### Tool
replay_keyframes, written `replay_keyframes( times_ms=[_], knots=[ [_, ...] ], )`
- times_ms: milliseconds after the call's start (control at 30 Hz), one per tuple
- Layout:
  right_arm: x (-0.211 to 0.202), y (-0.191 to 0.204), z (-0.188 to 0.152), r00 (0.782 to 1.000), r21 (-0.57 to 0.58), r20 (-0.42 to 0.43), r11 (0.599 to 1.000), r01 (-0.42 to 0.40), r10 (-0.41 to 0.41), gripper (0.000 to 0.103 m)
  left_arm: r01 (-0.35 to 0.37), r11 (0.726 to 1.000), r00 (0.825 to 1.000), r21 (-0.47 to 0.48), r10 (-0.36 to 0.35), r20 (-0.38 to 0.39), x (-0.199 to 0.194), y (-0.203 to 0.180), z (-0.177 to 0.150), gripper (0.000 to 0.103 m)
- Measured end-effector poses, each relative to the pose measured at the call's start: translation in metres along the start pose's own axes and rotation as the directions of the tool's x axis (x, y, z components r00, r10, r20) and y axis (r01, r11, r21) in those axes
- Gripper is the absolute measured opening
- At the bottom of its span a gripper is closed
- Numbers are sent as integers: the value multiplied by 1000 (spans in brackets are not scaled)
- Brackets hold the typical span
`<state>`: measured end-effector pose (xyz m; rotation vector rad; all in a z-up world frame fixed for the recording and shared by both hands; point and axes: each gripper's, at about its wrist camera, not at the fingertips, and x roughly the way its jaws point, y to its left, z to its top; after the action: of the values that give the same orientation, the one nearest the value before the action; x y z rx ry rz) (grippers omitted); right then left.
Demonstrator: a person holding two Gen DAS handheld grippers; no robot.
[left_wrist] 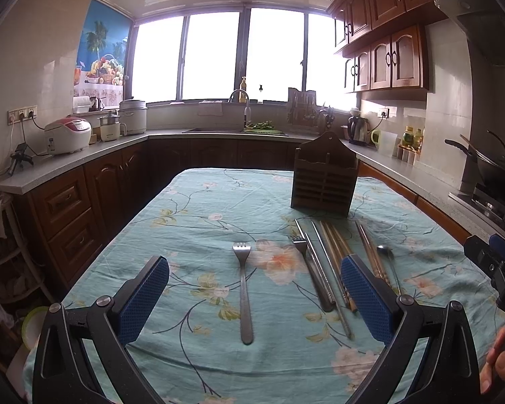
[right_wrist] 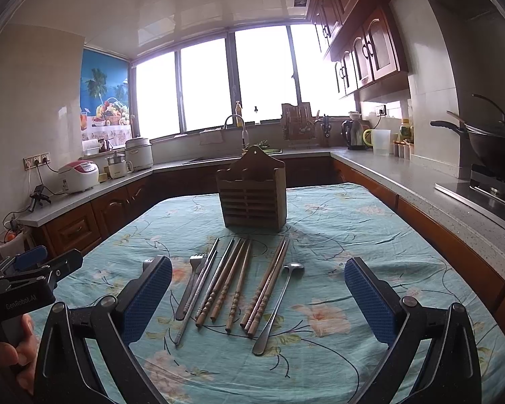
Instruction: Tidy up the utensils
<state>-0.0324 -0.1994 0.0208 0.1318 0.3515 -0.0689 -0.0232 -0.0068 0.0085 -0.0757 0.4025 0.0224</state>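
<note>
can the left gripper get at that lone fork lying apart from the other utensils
Probably yes. The left gripper has its jaws wide open with the fork lying flat on the tablecloth directly between them, apart from the other utensils. Nothing lies in the way.

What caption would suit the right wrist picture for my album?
Open right gripper poised over chopsticks, fork and spoon before a wooden holder.

Bright windows — dark wood cabinets, grey counters.

Left gripper fingers spread wide, right gripper fingers spread wide, both empty
</note>
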Motion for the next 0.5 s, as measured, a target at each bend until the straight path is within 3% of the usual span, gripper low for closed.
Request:
replay_keyframes(
  times_ms=[500],
  knots=[
    [0, -1, 0, 1000, 2, 0, 1000, 0, 0, 103, 2, 1000, 1000, -2, -2, 1, 2, 0, 0, 102]
  ],
)
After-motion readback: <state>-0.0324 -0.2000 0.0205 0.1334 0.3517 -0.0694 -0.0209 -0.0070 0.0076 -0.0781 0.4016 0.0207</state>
